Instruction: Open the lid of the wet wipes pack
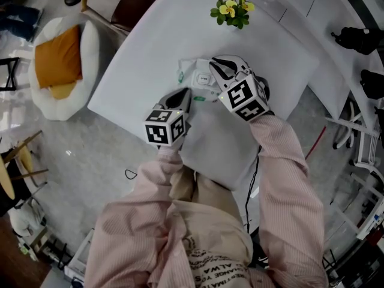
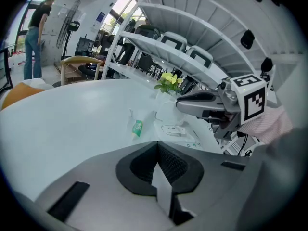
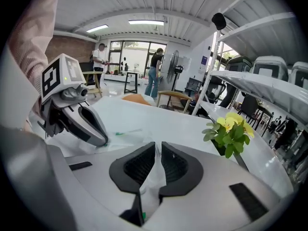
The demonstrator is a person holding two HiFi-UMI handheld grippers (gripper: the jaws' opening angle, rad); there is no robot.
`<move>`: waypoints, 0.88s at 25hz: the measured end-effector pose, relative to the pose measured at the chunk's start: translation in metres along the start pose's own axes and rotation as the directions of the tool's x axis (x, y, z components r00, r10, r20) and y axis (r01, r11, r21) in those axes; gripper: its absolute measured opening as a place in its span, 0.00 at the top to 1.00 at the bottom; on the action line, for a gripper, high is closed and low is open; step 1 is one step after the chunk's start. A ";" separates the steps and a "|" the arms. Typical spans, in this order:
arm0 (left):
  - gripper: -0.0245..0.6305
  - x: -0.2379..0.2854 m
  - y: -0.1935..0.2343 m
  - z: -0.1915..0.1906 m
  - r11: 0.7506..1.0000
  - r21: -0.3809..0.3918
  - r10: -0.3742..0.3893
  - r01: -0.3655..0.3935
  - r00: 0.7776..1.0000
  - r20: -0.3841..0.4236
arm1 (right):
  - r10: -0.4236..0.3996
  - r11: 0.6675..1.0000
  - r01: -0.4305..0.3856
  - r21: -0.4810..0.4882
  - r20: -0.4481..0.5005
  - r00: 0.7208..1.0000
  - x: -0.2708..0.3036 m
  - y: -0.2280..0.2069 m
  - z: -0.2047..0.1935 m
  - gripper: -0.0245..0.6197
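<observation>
Looking down in the head view, the wet wipes pack [image 1: 198, 78] lies on the table [image 1: 144, 47] on the person's side of the flowers [image 1: 231, 8]. Its long axis seems to run from one pair of tongs to the other. The left tongs [image 1: 183, 95] meet the end farther from the flowers, and the right tongs [image 1: 215, 65] sit over the end nearer them, so the right hand is closer to the lid.

In the left gripper view, the left tongs are closed on a thin strip of the pack's edge, and the pack stretches ahead toward the flowers.

In the right gripper view, the right tongs pinch a pale flap [image 3: 150, 177], probably the lid. Lifting it would likely pull away from the anchored left end.
</observation>
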State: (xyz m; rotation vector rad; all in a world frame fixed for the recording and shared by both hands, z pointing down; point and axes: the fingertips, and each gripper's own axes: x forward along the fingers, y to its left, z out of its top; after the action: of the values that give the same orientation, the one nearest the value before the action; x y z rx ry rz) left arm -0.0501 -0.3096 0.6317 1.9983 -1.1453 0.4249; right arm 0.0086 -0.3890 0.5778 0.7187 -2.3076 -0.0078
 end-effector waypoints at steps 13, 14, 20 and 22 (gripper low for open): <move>0.96 0.001 0.001 -0.001 1.000 0.014 -0.001 0.001 1.000 -0.008 | -0.073 0.995 0.074 0.061 -0.017 0.997 0.018 -0.017 -0.009 0.91; 0.96 0.001 0.001 -0.001 1.000 0.014 -0.001 0.001 1.000 -0.008 | -0.079 0.994 0.080 0.068 -0.019 0.997 0.019 -0.018 -0.010 0.91; 0.96 0.001 0.001 0.000 1.000 0.008 -0.003 0.003 1.000 -0.009 | -0.100 0.990 0.102 0.097 -0.024 0.995 0.020 -0.021 -0.012 0.90; 0.96 0.000 0.001 0.000 1.000 0.003 -0.005 0.005 1.000 -0.009 | -0.098 0.987 0.099 0.124 -0.021 0.995 0.019 -0.020 -0.012 0.90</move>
State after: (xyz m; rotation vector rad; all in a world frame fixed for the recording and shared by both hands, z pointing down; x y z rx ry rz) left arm -0.0506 -0.3098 0.6320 1.9999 -1.1349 0.4330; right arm 0.0151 -0.4133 0.5951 0.8931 -2.2717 0.0976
